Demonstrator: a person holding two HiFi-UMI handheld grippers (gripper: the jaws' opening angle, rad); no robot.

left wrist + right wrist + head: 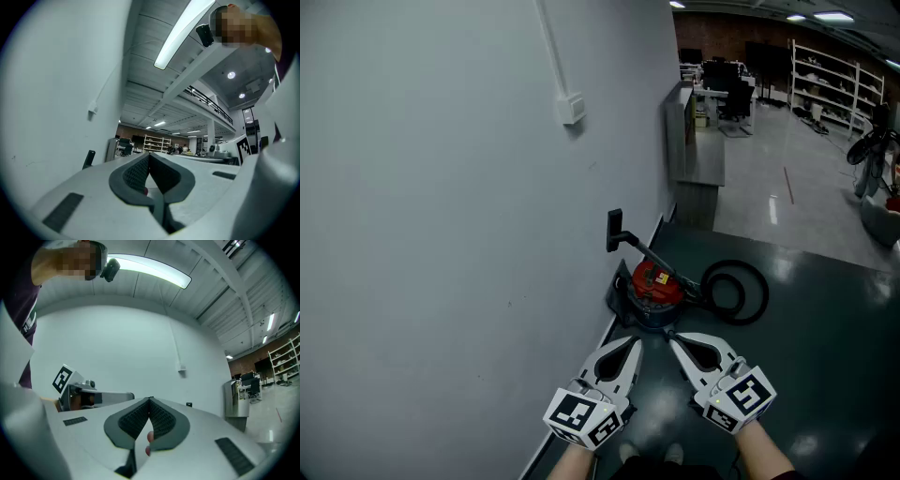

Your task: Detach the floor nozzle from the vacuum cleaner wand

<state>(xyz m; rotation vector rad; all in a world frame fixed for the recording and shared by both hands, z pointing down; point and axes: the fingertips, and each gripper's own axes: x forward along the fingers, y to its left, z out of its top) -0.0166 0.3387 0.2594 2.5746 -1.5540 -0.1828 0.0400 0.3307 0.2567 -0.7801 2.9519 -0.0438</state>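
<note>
A red canister vacuum cleaner (656,284) stands on the dark floor by the grey wall. Its black hose (737,292) lies coiled to the right. A black wand (649,253) rises from it up-left to a black nozzle (614,230) against the wall; this nozzle (88,159) also shows in the left gripper view. My left gripper (635,344) and right gripper (673,339) are held level side by side, just short of the vacuum cleaner. Both are shut with nothing between the pads, as both the left gripper view (150,155) and the right gripper view (150,400) show.
The wall (441,234) runs along the left, with a cable duct and a small box (571,109) on it. A grey cabinet (696,159) stands beyond the vacuum cleaner. Desks, chairs and shelves (834,80) fill the far right. The person's shoes (649,455) show at the bottom.
</note>
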